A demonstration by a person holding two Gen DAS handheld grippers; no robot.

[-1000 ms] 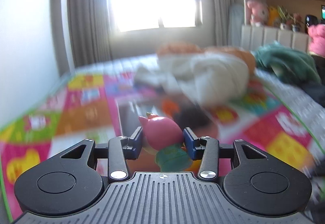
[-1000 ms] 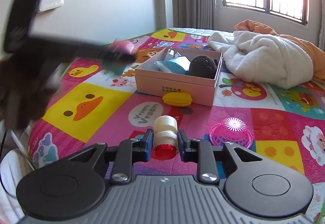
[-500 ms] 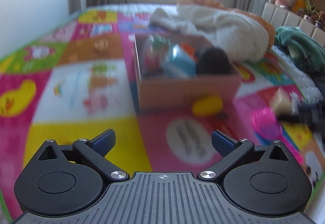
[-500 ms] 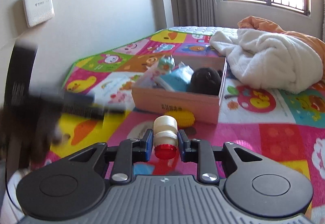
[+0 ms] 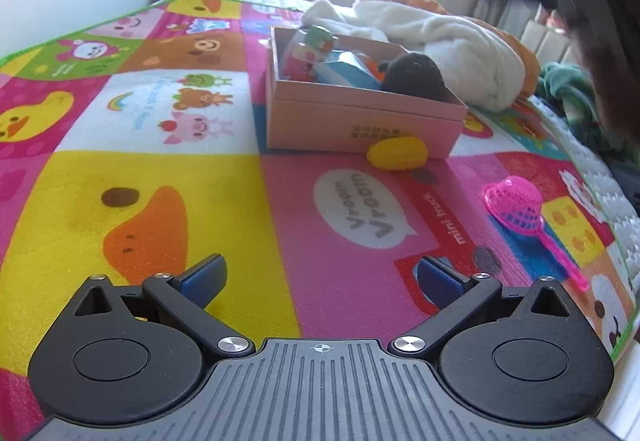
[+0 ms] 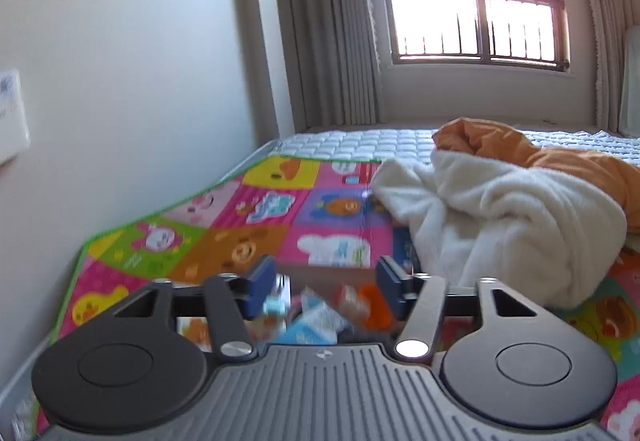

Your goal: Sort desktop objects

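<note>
Sorting stage: a pink box (image 5: 360, 121) on the play mat (image 5: 140, 201) already holds several toys, while a yellow corn toy (image 5: 397, 154) and a pink strainer (image 5: 516, 209) are left on the mat, so the job is judged well along but unfinished.
Left gripper (image 5: 320, 277): its fingers are spread wide and nothing is held between them; it is kept low over the mat, well short of the box.
Box contents: a pink and green figure (image 5: 308, 53), a blue packet (image 5: 348, 71) and a dark plush ball (image 5: 416, 75) are seen inside.
Corn toy: it is laid on its side, touching or just beside the front wall of the box. It is judged light, hard and rather smooth, so it would best be taken across its middle.
Strainer: it is placed near the mat's right edge, apart from the box. It is judged very light, with a thin mesh bowl that could flex; the rim or handle would be the firmer hold.
Right gripper (image 6: 326, 281): its fingers are parted and nothing is pinched; it seems to be held above the box, though the contents below are blurred.
Writing: "Vroom Vroom" and "mini truck" can be read on the mat; small print on the box front cannot be read.
Beyond: a white blanket (image 5: 432, 37) is heaped behind the box.
</note>
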